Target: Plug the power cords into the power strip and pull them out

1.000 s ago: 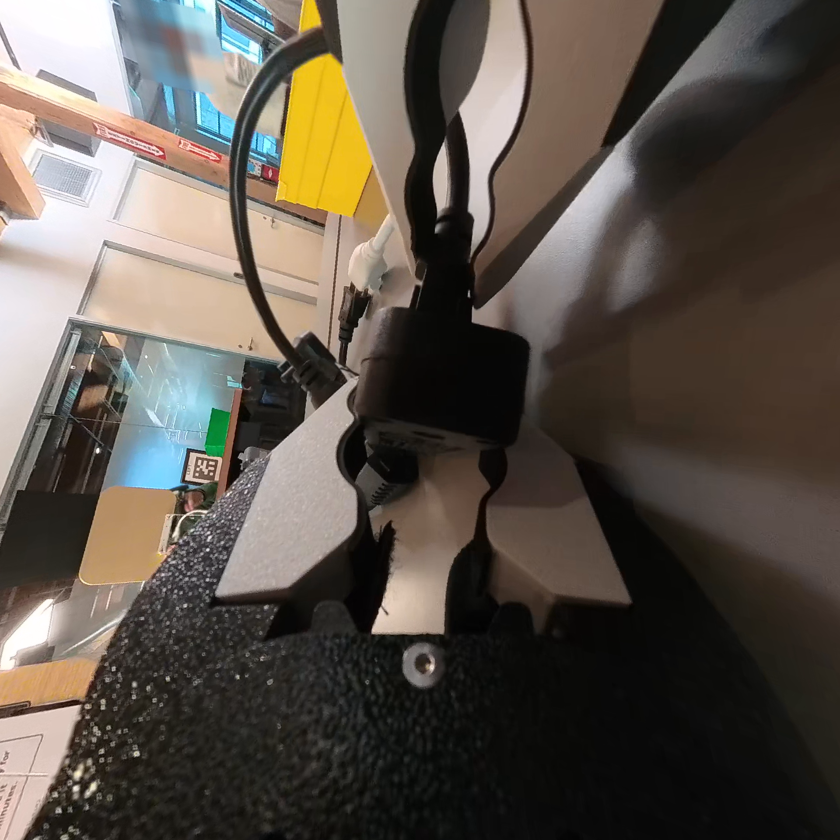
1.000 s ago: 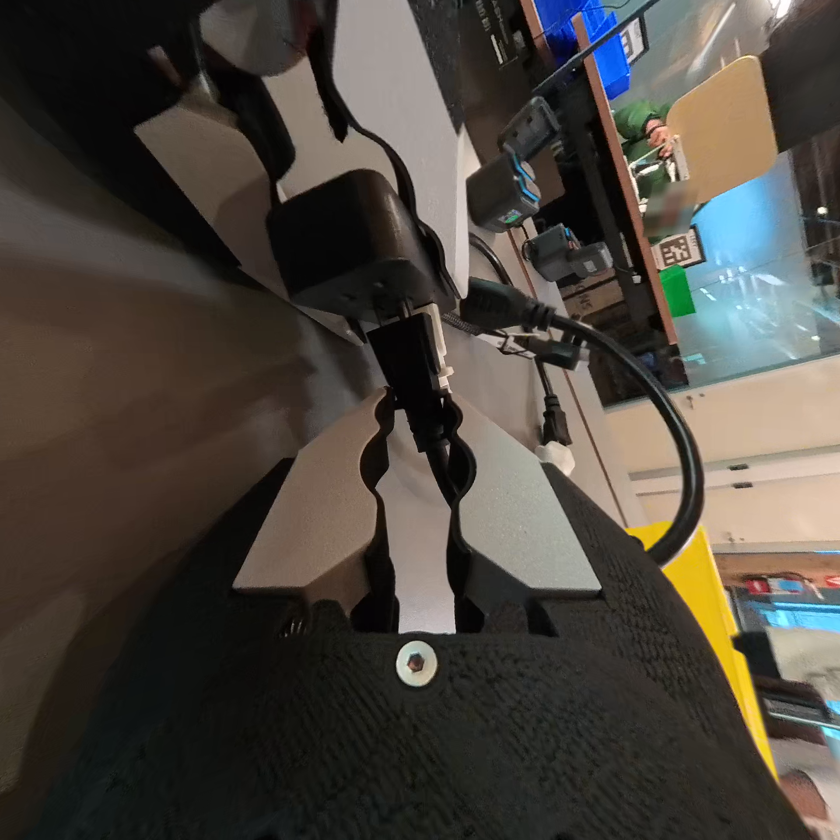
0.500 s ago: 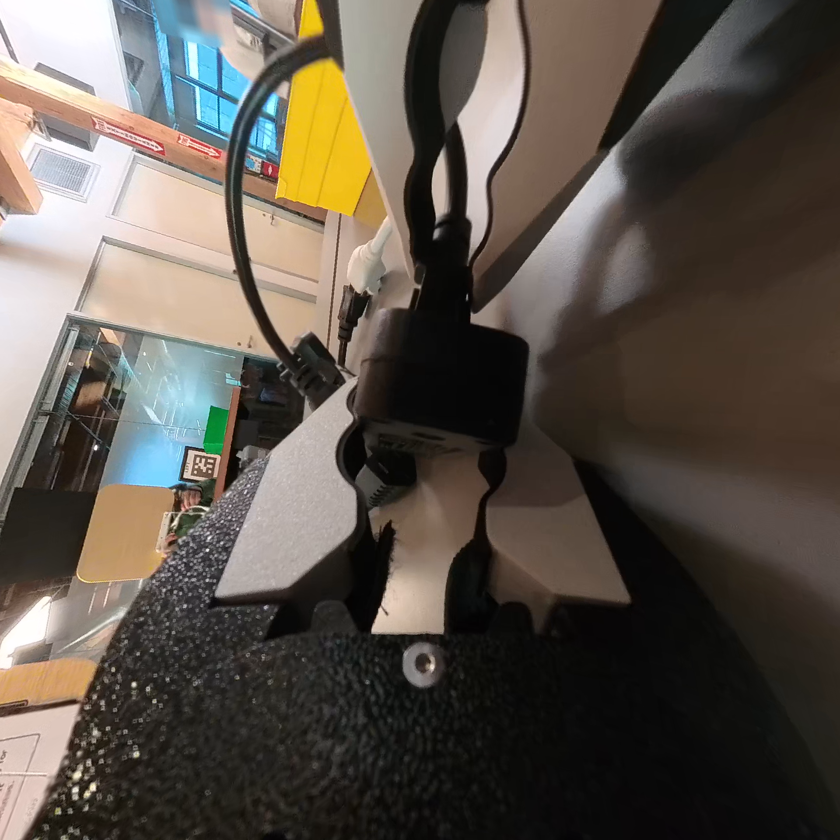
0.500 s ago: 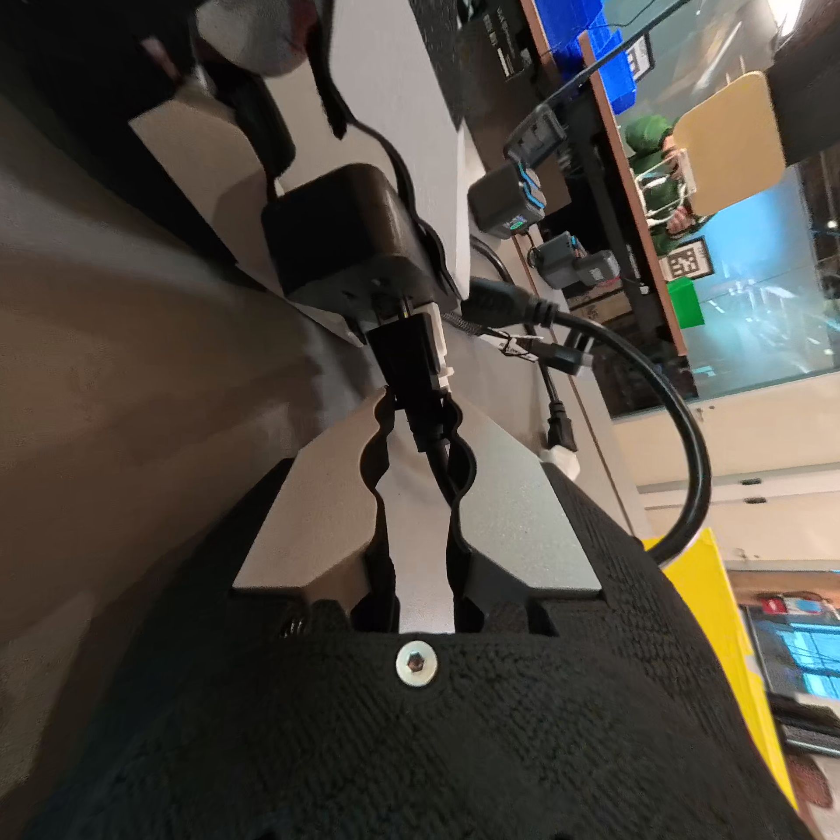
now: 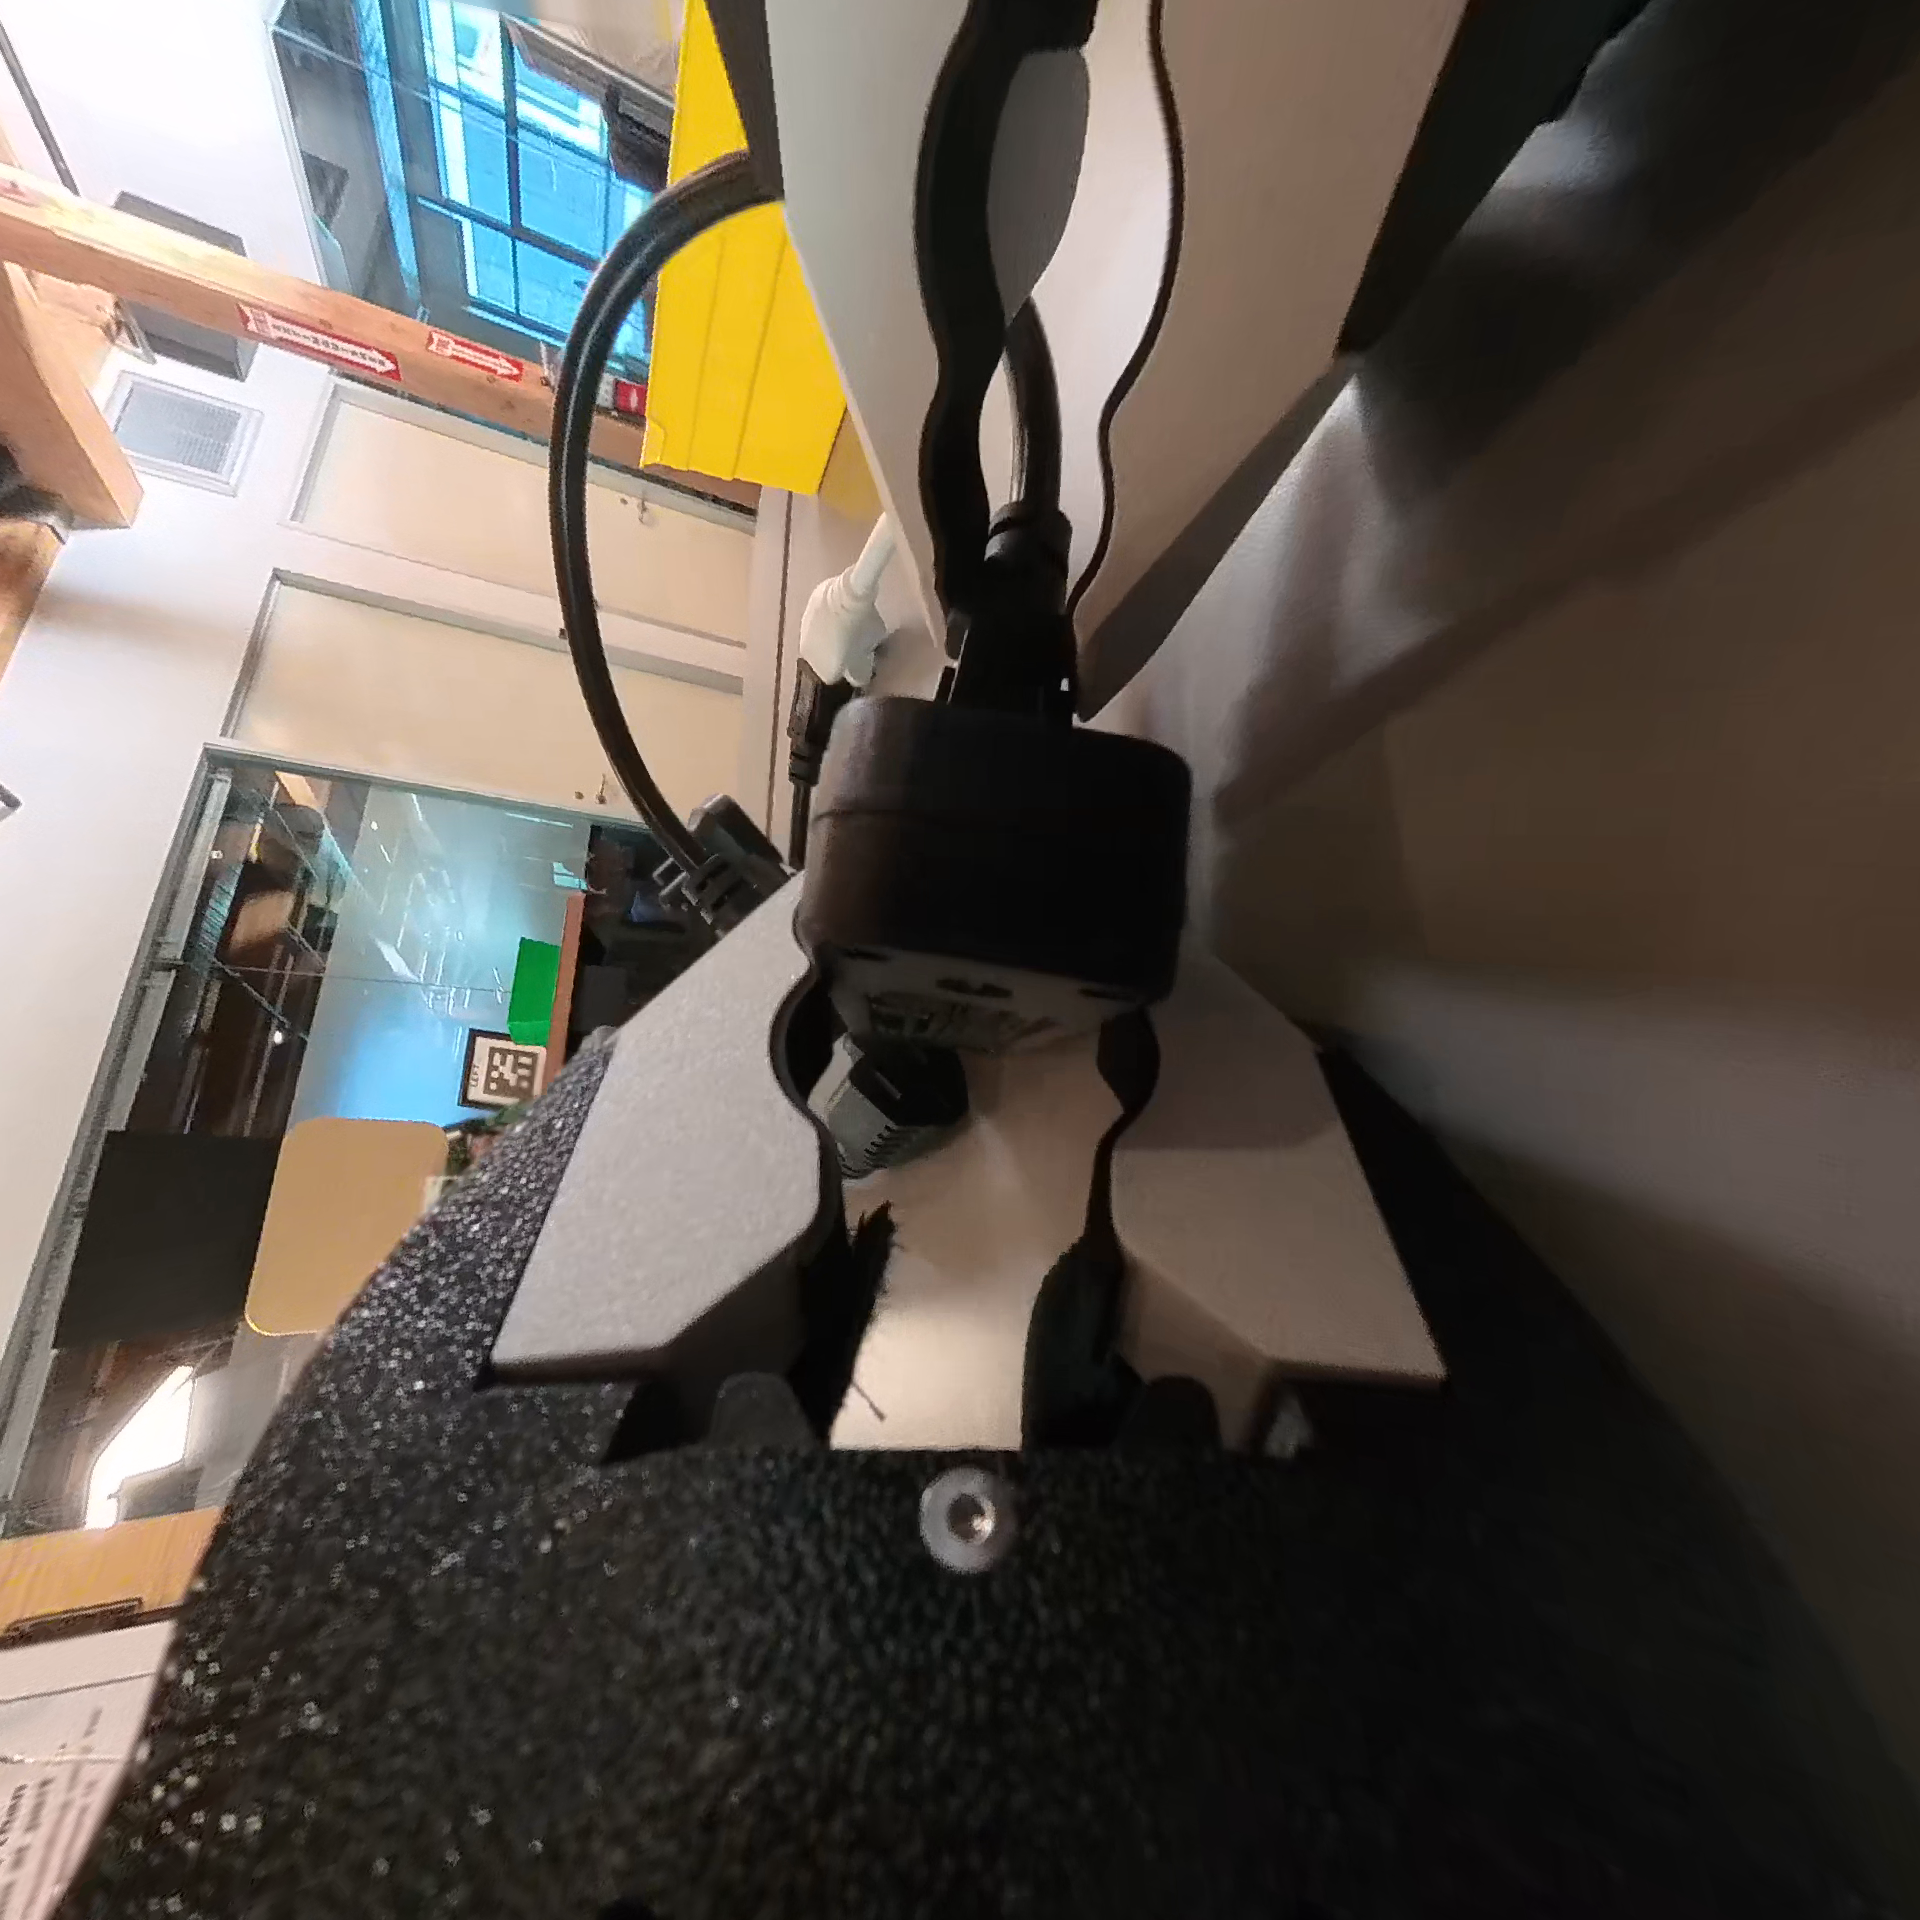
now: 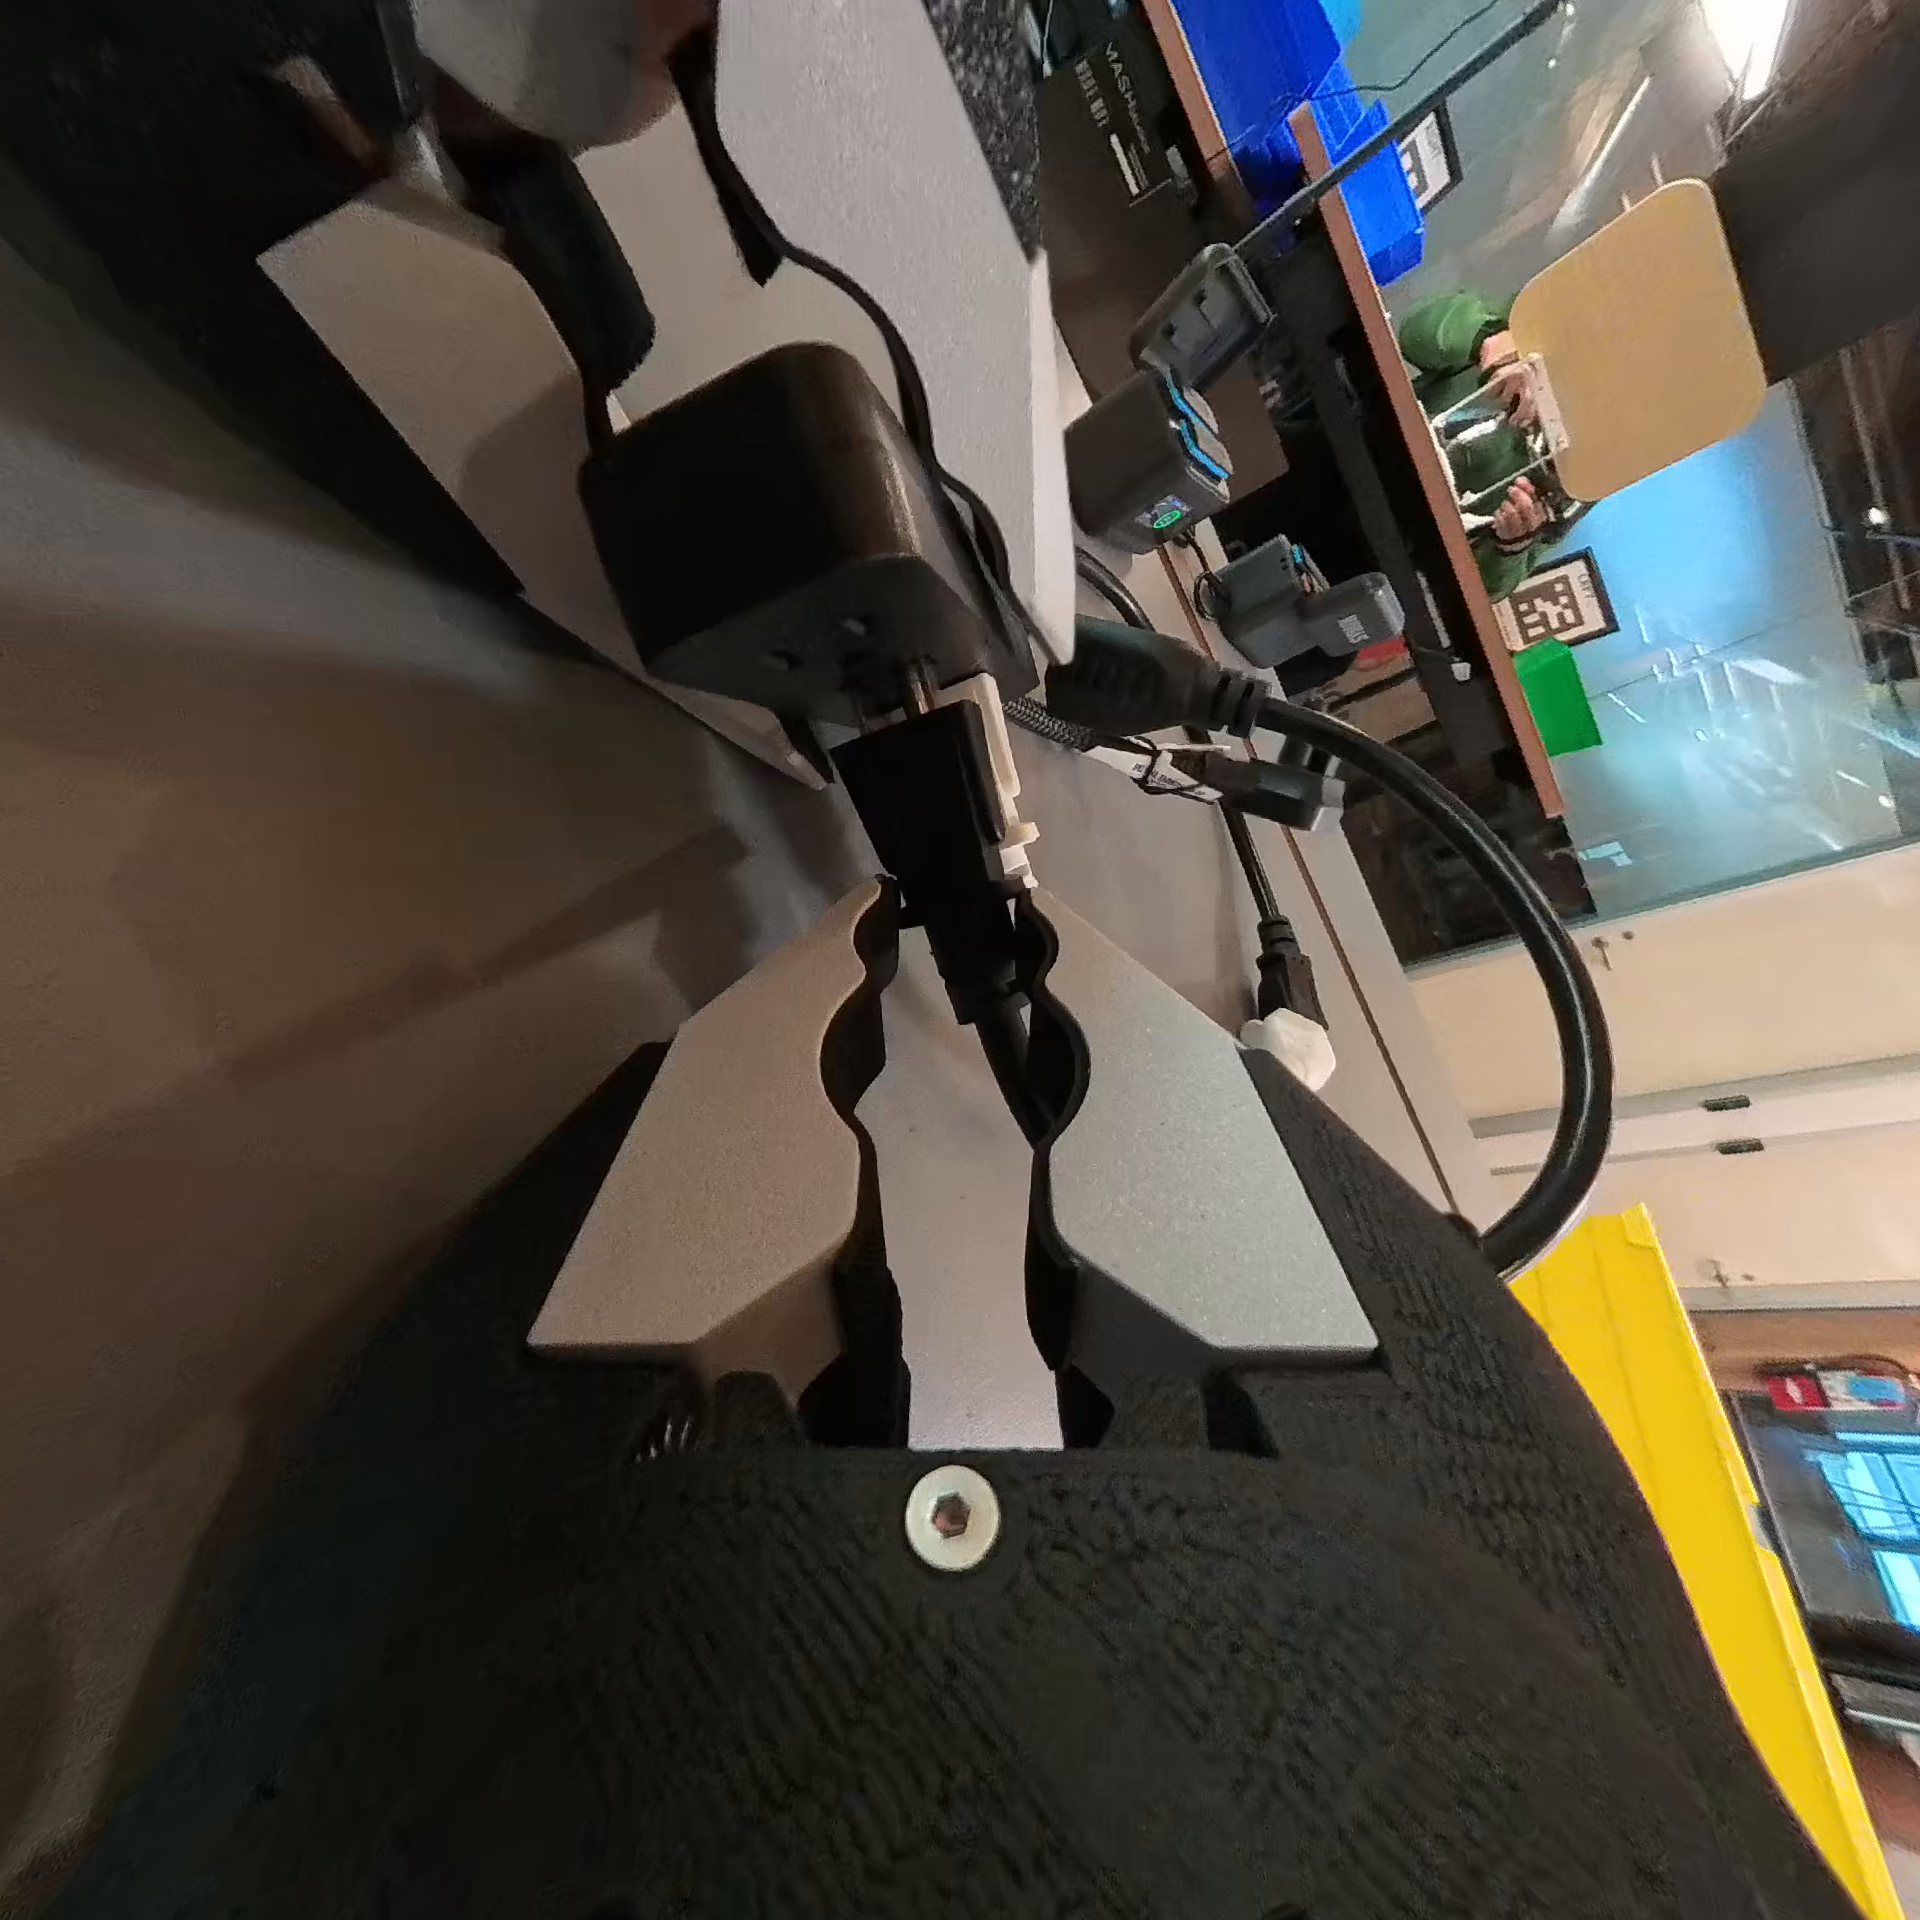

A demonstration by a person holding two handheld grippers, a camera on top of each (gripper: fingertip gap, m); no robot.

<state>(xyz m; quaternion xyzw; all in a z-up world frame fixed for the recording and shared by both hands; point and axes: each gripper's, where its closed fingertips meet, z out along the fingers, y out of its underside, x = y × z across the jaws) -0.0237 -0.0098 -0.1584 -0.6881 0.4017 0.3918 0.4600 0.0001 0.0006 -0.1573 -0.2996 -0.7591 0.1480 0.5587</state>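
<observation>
The power strip is a black cube-shaped block (image 5: 997,842). My left gripper (image 5: 966,997) is shut on its near end, with the grey fingers (image 5: 675,1122) on either side. My right gripper (image 6: 961,925) is shut on a black plug (image 6: 925,800) and faces the left one. The plug's metal prongs (image 6: 914,691) sit partly inside the block (image 6: 769,530), and a short length of them shows. In the left wrist view the plug (image 5: 1023,623) sticks out of the block's far end. The left gripper's fingers (image 6: 416,301) show behind the block.
A thick black cable (image 6: 1558,987) loops beside the block and also shows in the left wrist view (image 5: 582,499). A white plug (image 6: 1288,1044), a yellow bin (image 6: 1683,1558) and grey battery chargers (image 6: 1153,468) lie around the white table (image 6: 883,208). A grey panel (image 5: 1558,935) stands close alongside.
Both grippers keep their holds. The views have shifted slightly, and the plug stands about as far into the block as before.
</observation>
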